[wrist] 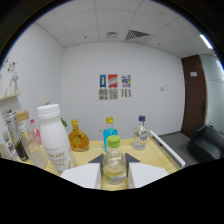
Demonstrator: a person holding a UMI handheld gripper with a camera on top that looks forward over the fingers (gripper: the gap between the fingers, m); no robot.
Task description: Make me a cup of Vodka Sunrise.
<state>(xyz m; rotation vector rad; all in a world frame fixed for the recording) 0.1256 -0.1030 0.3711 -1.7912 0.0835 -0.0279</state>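
Clear glass point(114, 167) with a bit of yellowish liquid sits between the tool's point(114, 172) two fingers, which close in on both its sides; looks gripped. Green-capped item point(114, 141) just beyond the glass. Further back on the counter point(95, 146): blue bottle with yellow cap point(109, 128), clear bottle with dark cap point(141, 133) to its right, round amber bottle point(78, 137) to its left. Tall white bottle with white cap point(54, 137) stands nearer, left of the fingers. More bottles point(22, 135) crowd the far left, hard to tell apart. White wall behind carries posters point(115, 86); dark door point(194, 92) on the right.
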